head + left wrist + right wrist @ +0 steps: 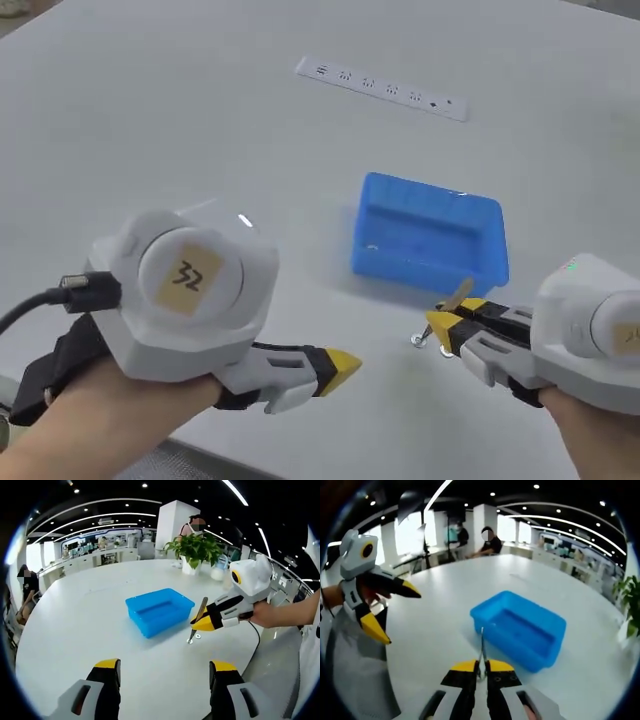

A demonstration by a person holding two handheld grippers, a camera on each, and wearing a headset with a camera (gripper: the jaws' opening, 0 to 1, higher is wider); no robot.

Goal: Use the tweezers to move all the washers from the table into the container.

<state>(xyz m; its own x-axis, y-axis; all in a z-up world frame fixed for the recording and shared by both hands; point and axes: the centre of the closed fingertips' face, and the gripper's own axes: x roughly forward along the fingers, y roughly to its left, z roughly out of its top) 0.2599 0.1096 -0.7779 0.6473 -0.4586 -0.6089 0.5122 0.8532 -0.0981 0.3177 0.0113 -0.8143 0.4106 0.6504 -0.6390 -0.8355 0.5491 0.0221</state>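
Table [150, 130]: a broad, smooth, matt white top that is carrying everything listed below.

Container [430, 235]: a shallow rectangular tub of glossy blue plastic with rounded corners. It is sitting open side up on the table, ahead of both grippers and nearer the right one.

Left gripper [338, 368]: a white and black body with yellow tips, which the person is holding low over the near edge of the table. In the left gripper view its jaws are standing wide apart with nothing between them. The container and washers are lying well ahead of them.

Right gripper [447, 326]: a body of the same make. In the right gripper view its jaws are pressing together on the tweezers.

Power strip [382, 88]: a long, flat white bar that is lying beyond the container, well apart from it.

Tweezers [200, 612]: a thin, dull metal pair that is slanting down from the right gripper's yellow tips. The points are reaching the table at the washers; whether they are pinching one is too small to tell.

Washers [198, 637]: small, flat silvery rings that are lying on the table just beside the container's near wall, below the right gripper's tips
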